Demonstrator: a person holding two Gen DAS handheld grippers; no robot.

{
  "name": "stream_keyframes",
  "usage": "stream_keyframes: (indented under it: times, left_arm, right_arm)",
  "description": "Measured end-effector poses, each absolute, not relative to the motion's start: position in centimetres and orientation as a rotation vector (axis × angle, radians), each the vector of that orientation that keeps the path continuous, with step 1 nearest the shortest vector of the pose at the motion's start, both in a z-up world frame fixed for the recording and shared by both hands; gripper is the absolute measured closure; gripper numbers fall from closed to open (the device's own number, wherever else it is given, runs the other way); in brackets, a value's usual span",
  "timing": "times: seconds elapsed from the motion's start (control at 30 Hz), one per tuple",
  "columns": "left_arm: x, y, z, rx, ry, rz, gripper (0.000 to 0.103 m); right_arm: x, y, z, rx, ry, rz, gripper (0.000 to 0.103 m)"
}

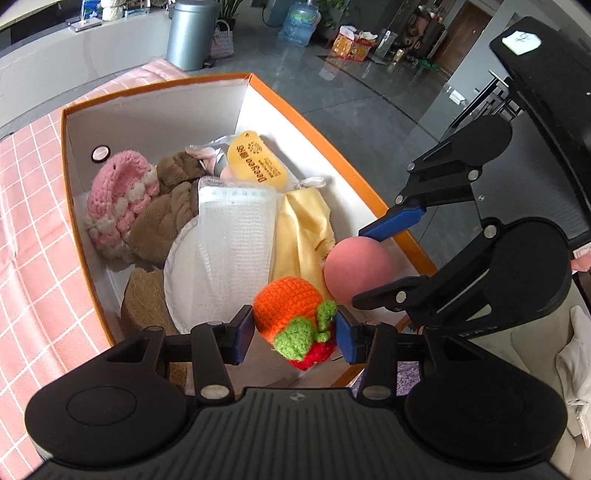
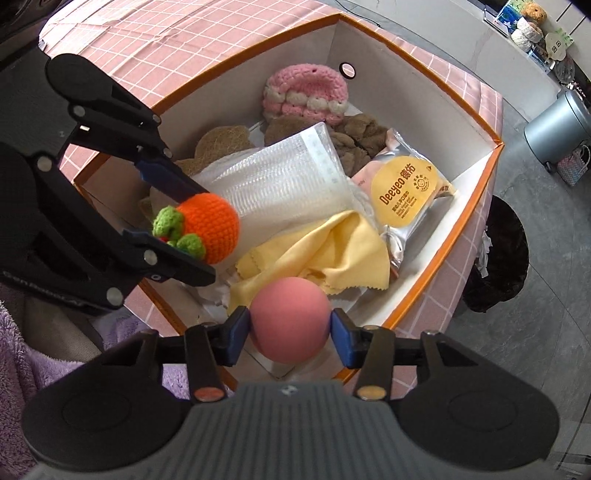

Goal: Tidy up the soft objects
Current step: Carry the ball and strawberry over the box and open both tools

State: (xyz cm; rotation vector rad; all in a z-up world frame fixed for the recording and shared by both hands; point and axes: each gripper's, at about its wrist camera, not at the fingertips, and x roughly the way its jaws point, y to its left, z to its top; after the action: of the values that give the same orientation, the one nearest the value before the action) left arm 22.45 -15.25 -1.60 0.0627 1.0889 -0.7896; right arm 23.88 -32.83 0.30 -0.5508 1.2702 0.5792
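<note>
An orange-rimmed white box (image 1: 317, 122) (image 2: 476, 122) holds soft things: a pink knitted hat (image 1: 118, 199) (image 2: 306, 92), brown cloths (image 1: 162, 218), a white mesh bag (image 1: 236, 236) (image 2: 284, 181), a yellow cloth (image 1: 303, 229) (image 2: 317, 251) and a Deeyeo packet (image 1: 256, 162) (image 2: 404, 194). My left gripper (image 1: 295, 334) (image 2: 186, 229) is shut on an orange crocheted fruit with green leaves (image 1: 291, 306) (image 2: 210, 221) above the box's near corner. My right gripper (image 2: 290, 332) (image 1: 373, 266) is shut on a pink ball (image 2: 290, 314) (image 1: 356, 269) right beside it, over the box.
The box stands on a pink checked tablecloth (image 1: 33, 229) (image 2: 155, 40). A purple fluffy cloth (image 2: 22, 354) lies below left. A grey bin (image 1: 190, 33) and a water jug (image 1: 299, 22) stand on the floor beyond. A black chair (image 1: 554, 88) is at right.
</note>
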Motion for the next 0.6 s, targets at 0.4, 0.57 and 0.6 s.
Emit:
stream_keyframes:
  times: [0.4,0.57,0.6]
  left_arm:
    - [21.8,-15.1,-1.2,0.08,1.092,-0.739,0.039]
    - [21.3,-14.8,0.2,0.082,1.056,-0.733,0.039]
    - [21.1,-14.7,0.6,0.083,1.048,-0.731,0.039]
  right_arm:
    - [22.8,-32.9,1.7,-0.558,1.231,0.568,0.037]
    - [22.0,-32.6,3.1,-0.574,1.2,0.552,0.037]
    - [21.8,-32.5,3.5,-0.579,1.192,0.547,0.037]
